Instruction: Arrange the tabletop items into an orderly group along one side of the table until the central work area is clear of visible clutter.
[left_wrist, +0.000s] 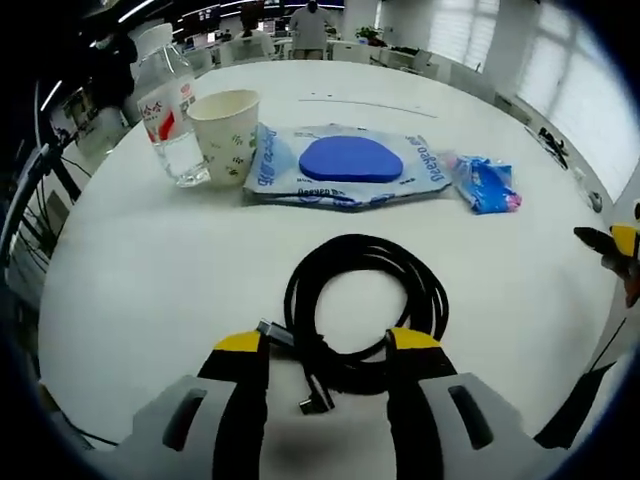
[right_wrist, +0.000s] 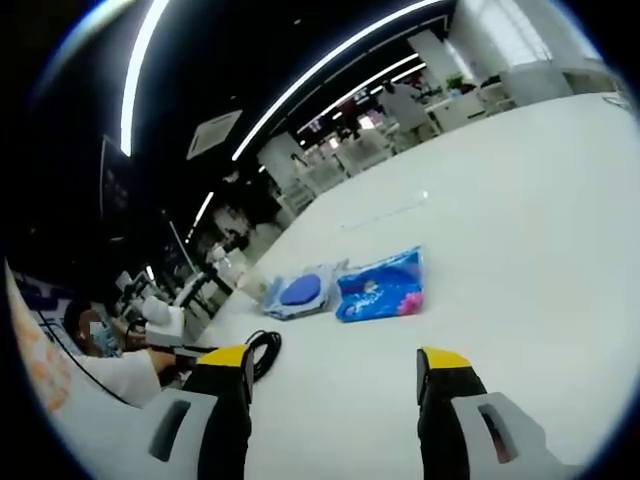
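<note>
in the left gripper view the left gripper (left_wrist: 327, 345) sits low over the near edge of the round white table (left_wrist: 150, 270), its yellow-tipped jaws set apart with the near arc of the coiled black cable (left_wrist: 365, 305) lying between them; whether the pads actually press the cable cannot be told, and the plug end (left_wrist: 318, 400) lies on the table between the jaws. further toward the far side, a row runs along the table: a clear water bottle (left_wrist: 170, 115) upright at the left end, a paper cup (left_wrist: 225, 133) just beside it and touching or nearly so, then a flat wet-wipes pack (left_wrist: 345, 165) with a blue lid, then a small blue packet (left_wrist: 485, 183) near the pack's right end. in the right gripper view the right gripper (right_wrist: 335, 375) hangs over bare table with its jaws spread wide and nothing between them; the blue packet (right_wrist: 382, 287), the wipes pack (right_wrist: 300, 292) and the cable (right_wrist: 262, 352) lie ahead of it, toward the table's left edge.
</note>
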